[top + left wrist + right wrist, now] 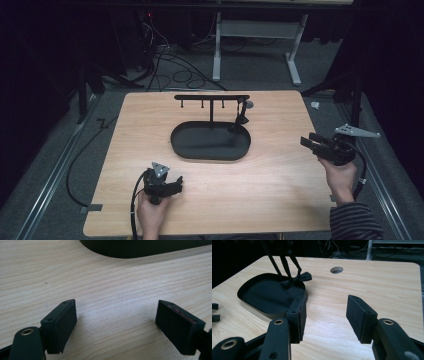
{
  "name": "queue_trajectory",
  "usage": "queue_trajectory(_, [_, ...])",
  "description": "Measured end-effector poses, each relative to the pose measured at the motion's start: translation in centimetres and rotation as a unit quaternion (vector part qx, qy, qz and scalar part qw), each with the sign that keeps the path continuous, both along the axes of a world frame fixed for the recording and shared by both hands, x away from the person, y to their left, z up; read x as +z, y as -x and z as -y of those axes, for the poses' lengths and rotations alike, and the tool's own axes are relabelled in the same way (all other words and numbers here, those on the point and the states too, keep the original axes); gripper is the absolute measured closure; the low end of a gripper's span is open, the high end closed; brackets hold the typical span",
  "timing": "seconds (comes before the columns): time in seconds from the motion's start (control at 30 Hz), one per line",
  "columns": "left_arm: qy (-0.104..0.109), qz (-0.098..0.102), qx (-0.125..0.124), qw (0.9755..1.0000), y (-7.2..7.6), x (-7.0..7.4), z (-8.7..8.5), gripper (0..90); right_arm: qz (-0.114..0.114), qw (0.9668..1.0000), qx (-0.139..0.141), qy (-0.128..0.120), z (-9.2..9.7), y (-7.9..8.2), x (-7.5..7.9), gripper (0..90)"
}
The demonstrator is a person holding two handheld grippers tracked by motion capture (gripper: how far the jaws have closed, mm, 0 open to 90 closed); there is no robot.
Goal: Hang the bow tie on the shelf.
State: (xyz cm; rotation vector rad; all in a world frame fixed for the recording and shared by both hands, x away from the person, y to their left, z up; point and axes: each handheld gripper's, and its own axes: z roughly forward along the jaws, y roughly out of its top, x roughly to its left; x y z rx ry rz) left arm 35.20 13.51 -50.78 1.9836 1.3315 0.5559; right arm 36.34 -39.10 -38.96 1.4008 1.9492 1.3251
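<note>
Black tray [210,142] (rack [211,97] rising from it) lies between two wide-open, empty grippers.

No text, label, brand, number or sign can be read anywhere in these views. The wooden counter [280,175] bears only grain, the black oval tray [210,150] at its centre is unmarked, and both gripper views show plain black pads without lettering.
</note>
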Motion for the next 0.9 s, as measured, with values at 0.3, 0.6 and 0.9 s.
queue_trajectory(0.3, [0.0, 0.0, 0.0, 1.0, 0.0, 0.0, 0.0, 17.6, -0.009, 0.9999, 0.009, -0.008, -0.6, 0.3, -1.4, 52.4])
queue_trajectory(0.6, [0.0, 0.0, 0.0, 1.0, 0.0, 0.0, 0.0, 17.7, -0.024, 0.9995, 0.017, -0.009, -1.5, 0.3, -2.8, 52.4])
queue_trajectory(0.9, [0.0, 0.0, 0.0, 1.0, 0.0, 0.0, 0.0, 17.7, -0.035, 0.999, 0.028, -0.006, -2.4, 0.1, -3.9, 52.4])
